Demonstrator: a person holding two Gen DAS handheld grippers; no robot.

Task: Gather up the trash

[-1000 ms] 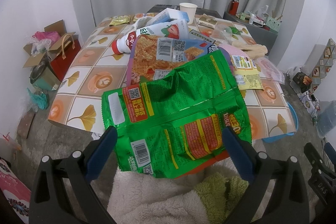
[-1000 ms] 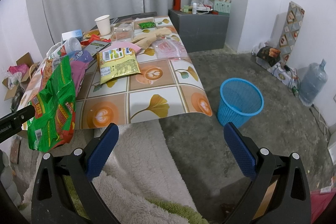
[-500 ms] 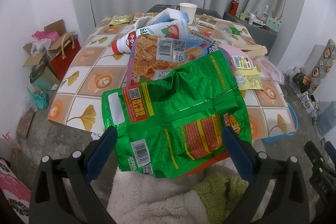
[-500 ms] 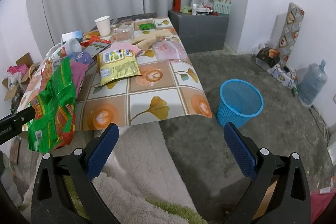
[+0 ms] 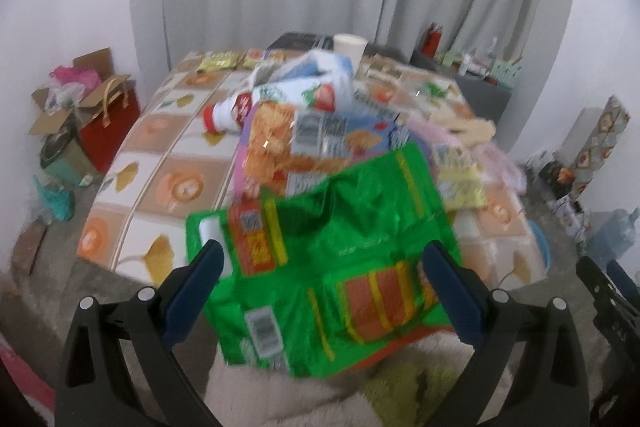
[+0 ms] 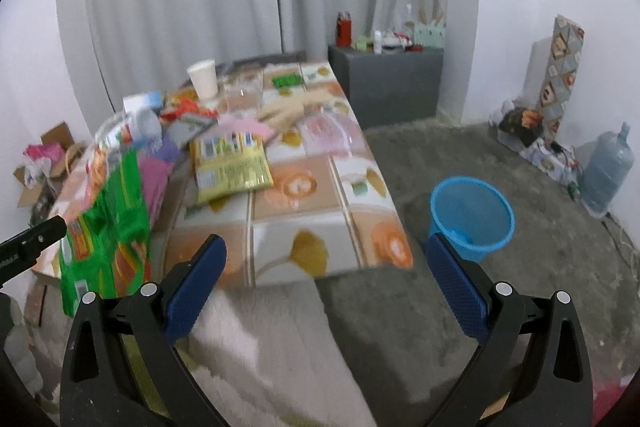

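Note:
A crumpled green snack bag [image 5: 340, 255] hangs over the near edge of the patterned table [image 5: 176, 187], blurred. My left gripper [image 5: 322, 255] stands open, with the bag in view between its blue fingers [image 5: 192, 287]; I cannot tell whether they touch it. Behind the bag lie an orange snack bag [image 5: 288, 147], a strawberry milk bottle [image 5: 280, 99] and a yellow packet [image 5: 460, 183]. My right gripper [image 6: 325, 247] is open and holds nothing, in front of the table's near right corner. A blue waste basket [image 6: 472, 211] stands on the floor to the right of the table.
A paper cup [image 6: 204, 79] and more wrappers litter the far end of the table. Boxes and a red bag [image 5: 108, 123] sit on the floor at the left. A water jug [image 6: 608, 171] and a grey cabinet [image 6: 388, 83] stand by the right wall. A fluffy cloth [image 6: 272, 343] lies below the grippers.
The scene has slid down a little in both views and turned blurry, so both grippers are in motion. Both stay open and nothing has been picked up.

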